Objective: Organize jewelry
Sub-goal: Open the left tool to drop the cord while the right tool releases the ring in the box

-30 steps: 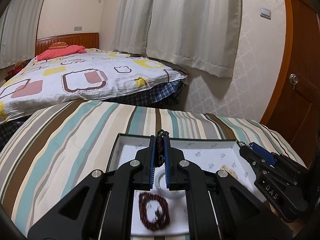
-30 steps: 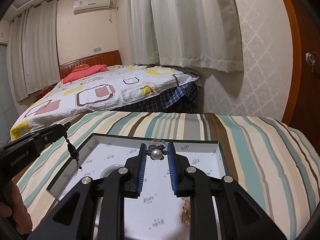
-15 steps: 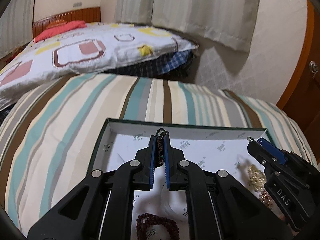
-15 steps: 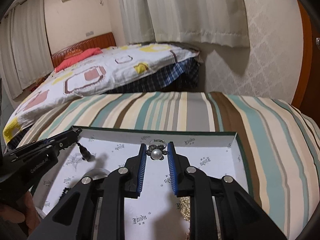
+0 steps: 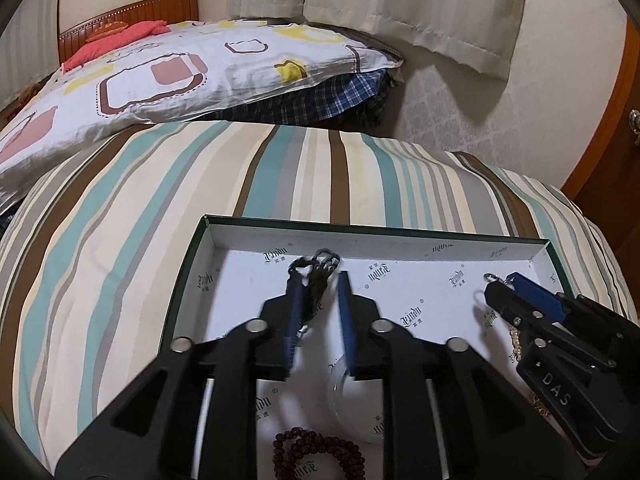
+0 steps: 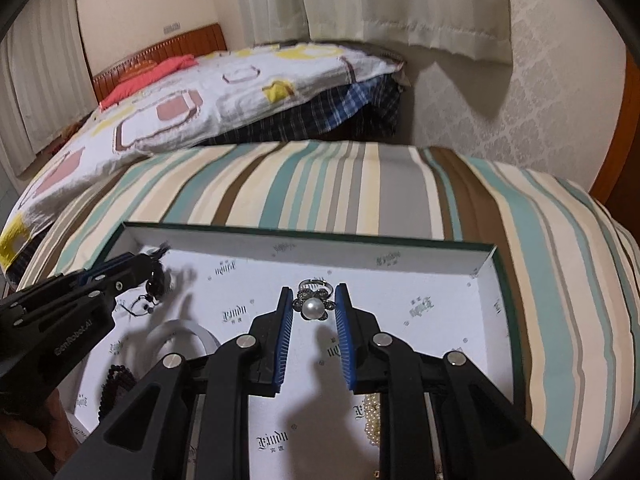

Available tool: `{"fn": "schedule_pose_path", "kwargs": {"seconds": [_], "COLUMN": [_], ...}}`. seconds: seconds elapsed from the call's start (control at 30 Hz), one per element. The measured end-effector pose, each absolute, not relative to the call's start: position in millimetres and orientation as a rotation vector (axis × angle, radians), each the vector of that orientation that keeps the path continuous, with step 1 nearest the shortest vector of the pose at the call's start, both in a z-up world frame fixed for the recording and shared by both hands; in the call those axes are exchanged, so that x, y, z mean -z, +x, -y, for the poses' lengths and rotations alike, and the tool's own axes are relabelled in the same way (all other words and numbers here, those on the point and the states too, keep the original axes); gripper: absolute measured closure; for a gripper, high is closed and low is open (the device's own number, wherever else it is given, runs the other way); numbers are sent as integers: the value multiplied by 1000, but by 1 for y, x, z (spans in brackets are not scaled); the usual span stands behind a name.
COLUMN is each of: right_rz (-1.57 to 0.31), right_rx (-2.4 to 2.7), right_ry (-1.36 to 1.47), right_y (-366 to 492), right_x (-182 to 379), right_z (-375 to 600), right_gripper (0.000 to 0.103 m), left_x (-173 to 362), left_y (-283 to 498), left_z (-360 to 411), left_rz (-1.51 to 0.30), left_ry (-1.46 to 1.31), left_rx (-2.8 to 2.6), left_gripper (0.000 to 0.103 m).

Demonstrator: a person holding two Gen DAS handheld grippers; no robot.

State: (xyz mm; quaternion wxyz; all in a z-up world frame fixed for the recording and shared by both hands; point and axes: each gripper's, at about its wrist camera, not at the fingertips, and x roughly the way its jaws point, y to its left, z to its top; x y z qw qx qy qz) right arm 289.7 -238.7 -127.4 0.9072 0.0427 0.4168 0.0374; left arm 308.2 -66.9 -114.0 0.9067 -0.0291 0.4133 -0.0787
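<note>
Nearest in the box (image 5: 208, 280): dark bead bracelet (image 5: 316, 452), clear bangle (image 5: 340, 392), pearl strand (image 6: 372, 412), all down already. Left gripper (image 5: 318, 292) now spread, dark braided cord (image 5: 318, 276) slipping out onto the box floor; half a second ago it was pinched tight. Right gripper (image 6: 314, 308) also parted versus earlier, pearl flower ring (image 6: 313, 307) sitting loose between the pads. Both look like drops in progress; nothing visible outside on the striped cover (image 6: 360, 188).
</note>
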Motion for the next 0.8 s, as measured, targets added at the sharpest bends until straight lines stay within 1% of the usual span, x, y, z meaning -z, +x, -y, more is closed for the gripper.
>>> {"fn": "schedule_pose_path", "kwargs": {"seconds": [0.07,0.1,0.17,0.23,0.3,0.4,0.57,0.8], "right_rz": [-885,-889,-885,-873,-857,-815,-721,-632], "right_rx": [-83,-84,-79,-79,-76,-80,-83,-76], "right_ry": [93,94,95,95,99,108,88,88], "right_y": [292,292,292,290,288,284,267,235], "right_x": [130,131,130,129,127,123,109,88], "right_z": [239,240,240,241,241,244,244,251], "right_gripper": [80,79,70,65,65,65,65,65], "left_x": [114,114,114,114,113,109,97,69], "left_y": [308,309,309,309,309,305,293,262], "left_z": [66,65,64,62,61,60,58,55], "left_rz": [-850,-851,-854,-854,-845,-816,-736,-629], "left_ry": [-66,-70,-80,-92,-101,-108,-114,-116], "left_rx": [162,160,159,160,158,155,152,152], "left_gripper": [67,65,61,56,50,45,41,41]}}
